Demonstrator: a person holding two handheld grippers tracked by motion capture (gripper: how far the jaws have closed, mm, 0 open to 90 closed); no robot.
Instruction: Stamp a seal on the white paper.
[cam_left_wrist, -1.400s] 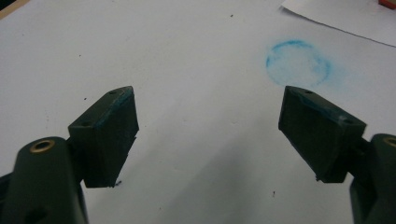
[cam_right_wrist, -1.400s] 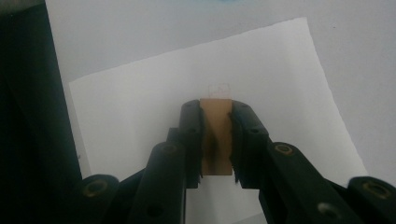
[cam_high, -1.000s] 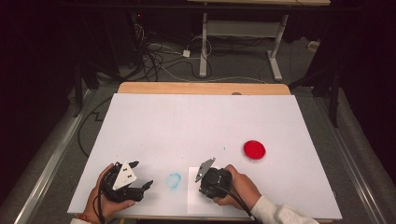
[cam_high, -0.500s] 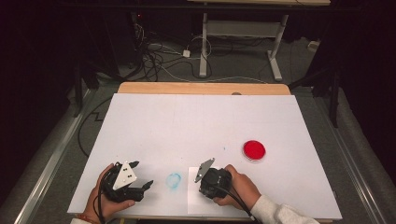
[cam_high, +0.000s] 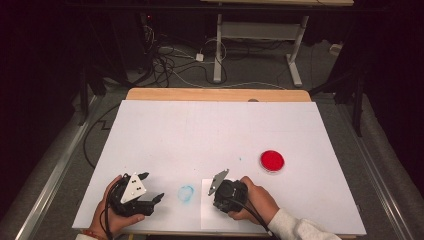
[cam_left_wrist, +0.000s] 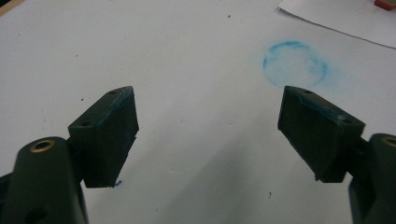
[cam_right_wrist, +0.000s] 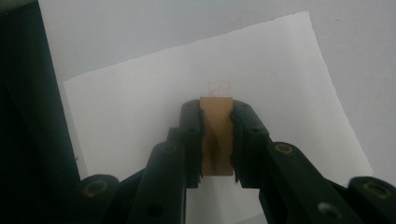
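- Apparently a stamping job: the right gripper (cam_right_wrist: 217, 140) is clenched on a small brown wooden block (cam_right_wrist: 216, 135), pressed upright against the white paper sheet (cam_right_wrist: 280, 93) near the table's front edge.
- The left gripper (cam_left_wrist: 208, 135) hangs released beside a smudged blue ink ring (cam_left_wrist: 294, 64).
- The round red ink pad (cam_high: 272, 160) sits well apart.
- No print shows yet; lifting away remains.

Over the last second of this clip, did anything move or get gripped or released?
Nothing visibly changed. The right gripper stays shut on the small brown block over the paper sheet; the left gripper stays open near the blue smudge.
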